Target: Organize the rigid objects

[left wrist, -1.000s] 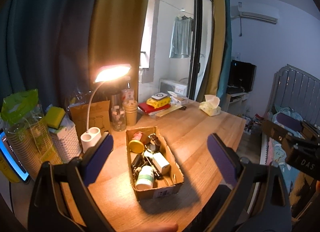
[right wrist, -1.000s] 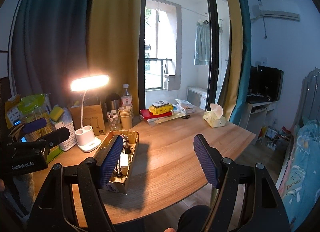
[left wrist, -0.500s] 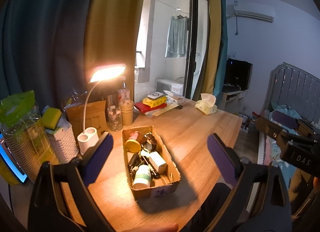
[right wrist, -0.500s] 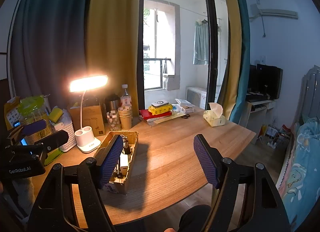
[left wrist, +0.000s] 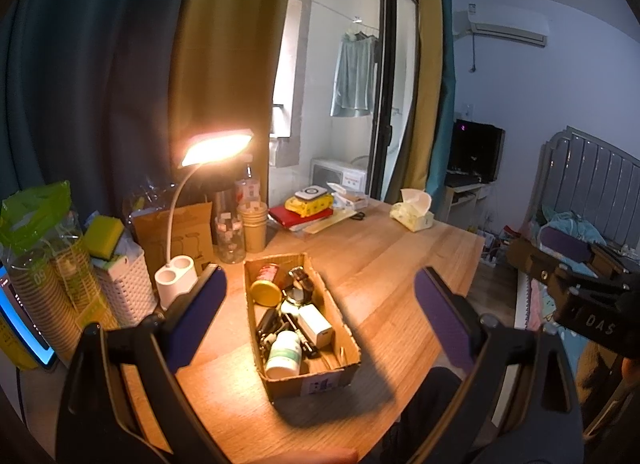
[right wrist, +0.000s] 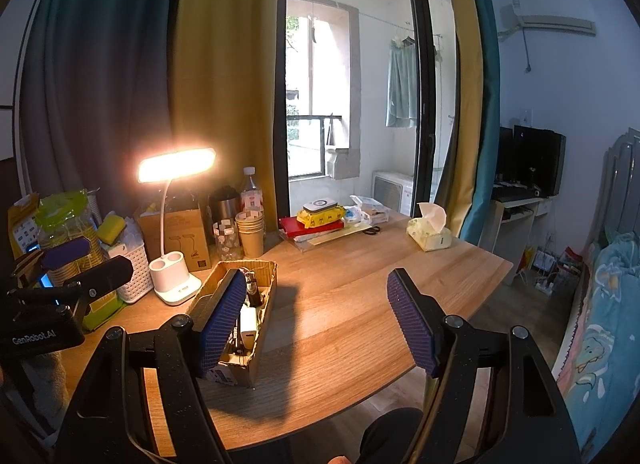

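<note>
Left gripper: black two-finger frame with purple ribbed pads, jaws standing wide apart, nothing between them, held above the near edge of the wooden table.
Right gripper: same build, blue-purple ribbed pads, jaws likewise spread wide and empty, hanging over the table's near edge, to the right of the box.

Open brown cardboard box: long, shallow, resting on the table. In the left wrist view it lies ahead of and below the left gripper, framed between its two fingers but well clear of both. In the right wrist view the box sits behind that gripper's left-hand finger, partly hidden by it.

Contents of the box:
- white plastic bottle with green label, lying at the near end;
- white rectangular charger block, mid-box;
- round gold metal lid, far left corner;
- small red-labelled tin, far end;
- dark small items, too tangled to tell apart.

Left of the box: lit white gooseneck desk lamp. Beyond the box: stack of tan paper cups.
</note>
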Demonstrator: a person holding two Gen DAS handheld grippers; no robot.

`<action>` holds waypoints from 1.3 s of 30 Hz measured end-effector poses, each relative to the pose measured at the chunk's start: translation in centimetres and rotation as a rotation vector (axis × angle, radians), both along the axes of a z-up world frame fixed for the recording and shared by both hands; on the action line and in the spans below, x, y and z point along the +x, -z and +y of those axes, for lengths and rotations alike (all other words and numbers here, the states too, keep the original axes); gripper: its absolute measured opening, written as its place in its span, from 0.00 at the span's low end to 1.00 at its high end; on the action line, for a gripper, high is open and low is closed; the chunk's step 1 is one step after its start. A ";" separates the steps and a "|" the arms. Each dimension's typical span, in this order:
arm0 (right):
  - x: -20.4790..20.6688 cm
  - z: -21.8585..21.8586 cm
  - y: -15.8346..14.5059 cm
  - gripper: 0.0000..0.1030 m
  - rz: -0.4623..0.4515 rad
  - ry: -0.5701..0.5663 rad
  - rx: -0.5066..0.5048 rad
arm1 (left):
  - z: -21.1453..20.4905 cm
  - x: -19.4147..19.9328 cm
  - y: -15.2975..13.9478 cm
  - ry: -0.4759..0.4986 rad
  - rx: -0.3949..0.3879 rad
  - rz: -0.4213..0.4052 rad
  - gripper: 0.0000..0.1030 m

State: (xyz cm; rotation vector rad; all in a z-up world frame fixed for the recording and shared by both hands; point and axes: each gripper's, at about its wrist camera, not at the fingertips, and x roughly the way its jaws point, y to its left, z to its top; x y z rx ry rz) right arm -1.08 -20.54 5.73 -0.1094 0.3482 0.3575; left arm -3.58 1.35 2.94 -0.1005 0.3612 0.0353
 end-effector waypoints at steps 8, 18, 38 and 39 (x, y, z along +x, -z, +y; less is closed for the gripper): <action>-0.2 0.0 0.4 0.74 0.004 -0.001 -0.002 | -0.3 -0.1 -0.2 0.012 -0.001 -0.001 0.93; -0.2 0.3 0.8 0.74 0.008 -0.002 -0.002 | -0.5 -0.2 -0.3 0.017 -0.005 -0.001 0.93; -0.3 0.5 1.1 0.74 0.014 -0.004 -0.001 | -0.6 -0.1 -0.2 0.025 -0.011 0.005 0.93; -0.3 0.5 1.1 0.74 0.014 -0.004 -0.001 | -0.7 -0.1 -0.2 0.031 -0.012 0.006 0.93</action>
